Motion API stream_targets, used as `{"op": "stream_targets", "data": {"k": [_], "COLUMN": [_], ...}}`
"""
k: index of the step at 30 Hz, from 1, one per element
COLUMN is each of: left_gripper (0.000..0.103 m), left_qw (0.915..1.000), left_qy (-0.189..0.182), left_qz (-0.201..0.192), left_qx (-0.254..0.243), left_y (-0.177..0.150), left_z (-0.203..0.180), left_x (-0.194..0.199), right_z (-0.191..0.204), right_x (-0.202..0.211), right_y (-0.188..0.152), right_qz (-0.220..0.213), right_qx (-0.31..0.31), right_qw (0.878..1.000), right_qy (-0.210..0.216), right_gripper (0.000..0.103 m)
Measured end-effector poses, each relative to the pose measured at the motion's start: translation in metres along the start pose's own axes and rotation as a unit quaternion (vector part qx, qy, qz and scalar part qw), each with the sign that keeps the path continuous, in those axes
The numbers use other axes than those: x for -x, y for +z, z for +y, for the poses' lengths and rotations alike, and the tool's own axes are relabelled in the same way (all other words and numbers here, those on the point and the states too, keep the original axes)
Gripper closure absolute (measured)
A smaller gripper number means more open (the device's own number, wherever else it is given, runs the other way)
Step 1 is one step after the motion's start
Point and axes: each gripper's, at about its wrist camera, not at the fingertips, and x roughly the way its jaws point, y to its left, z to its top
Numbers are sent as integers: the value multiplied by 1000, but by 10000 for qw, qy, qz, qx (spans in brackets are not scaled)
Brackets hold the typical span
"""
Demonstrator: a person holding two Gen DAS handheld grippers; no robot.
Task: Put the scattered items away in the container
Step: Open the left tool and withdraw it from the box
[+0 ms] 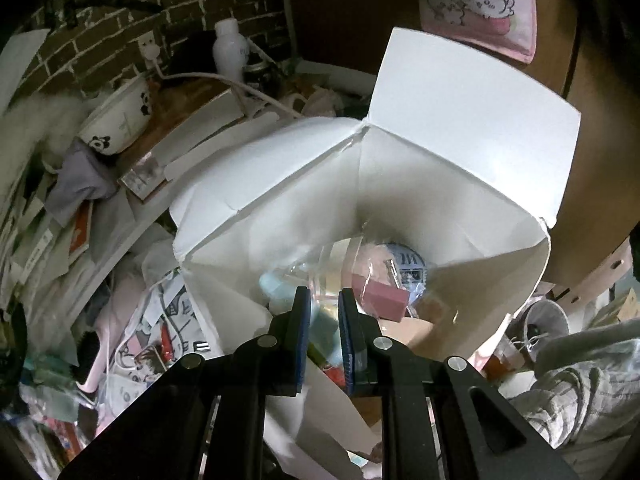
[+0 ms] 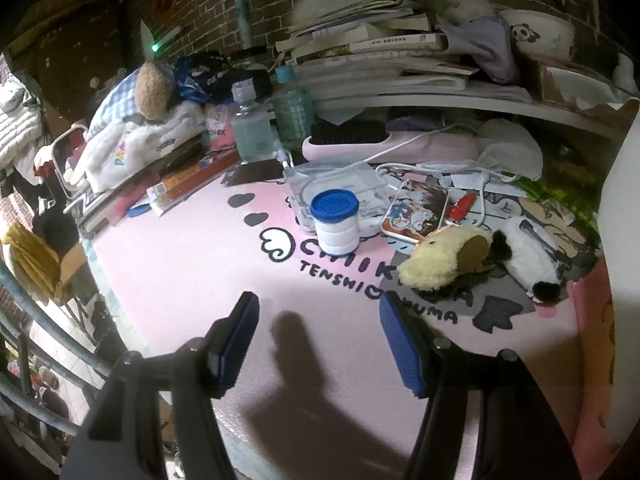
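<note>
In the left wrist view a tall white cardboard box (image 1: 460, 140) stands open, flaps up. Inside lie a pink block (image 1: 384, 298), a teal item (image 1: 276, 286), a round printed disc (image 1: 408, 264) and clear plastic wrap. My left gripper (image 1: 324, 294) hangs over the box mouth, its jaws nearly together, and I see nothing gripped. In the right wrist view my right gripper (image 2: 316, 304) stands open over the pink mat (image 2: 180, 260) with nothing between its fingers. Beyond it sit a blue-capped white cylinder (image 2: 335, 220), a yellow plush (image 2: 436, 256), a panda plush (image 2: 528, 260) and a cartoon card case (image 2: 416, 210).
A clear plastic case (image 2: 332, 184) with a white cable, a small red item (image 2: 462, 206), two bottles (image 2: 252, 124) and a pink hairbrush (image 2: 360, 140) crowd the back of the mat. A shelf of stacked books (image 2: 380, 52) overhangs them. The box wall (image 2: 620, 200) bounds the right side.
</note>
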Motion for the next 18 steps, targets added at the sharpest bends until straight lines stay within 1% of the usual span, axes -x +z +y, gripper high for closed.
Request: {"op": "stream_targets", "data": {"k": [1,2,3,4,5,7,9,11,13,16,17,18], "left_gripper": [83,69,60,41,28,21,18,10,8,4,3,3], "left_qw": [10000,9999,9997,9993,9983,9958,9922,9863,9793,9656,9602,9563], "left_qy": [4,15,31,48,72,128,226,490,855,1484,1650,1738], "left_qz": [-43,-117,-218,-364,-565,-863,-1099,-1328,-1463,-1549,-1572,-1580], "left_qx": [29,61,83,103,138,285,545,849,1111,1468,1617,1739], "left_y": [0,0,-1,-3,-6,-14,-26,-43,-62,-96,-109,-119], "left_z": [1,2,3,5,9,19,34,51,67,88,95,101], "left_x": [3,8,15,24,36,59,81,104,122,142,146,148], "right_z": [-1,-1,-2,-2,-2,-2,-3,-6,-11,-19,-22,-25], "right_x": [1,2,2,3,4,6,8,11,16,18,17,17], "right_y": [0,1,1,1,1,1,0,0,-1,0,1,1], "right_qz": [-12,-27,-40,-52,-70,-104,-138,-212,-314,-353,-334,-331], "right_qx": [5,-2,-8,-9,-4,11,-1,-96,-229,-431,-514,-600], "right_qw": [10000,10000,10000,10000,10000,9999,9999,9997,9992,9982,9979,9975], "right_qy": [-13,-17,-16,-17,-31,-72,-103,-101,-129,-220,-198,-167], "right_gripper": [43,43,43,43,43,43,43,43,43,43,43,43]}}
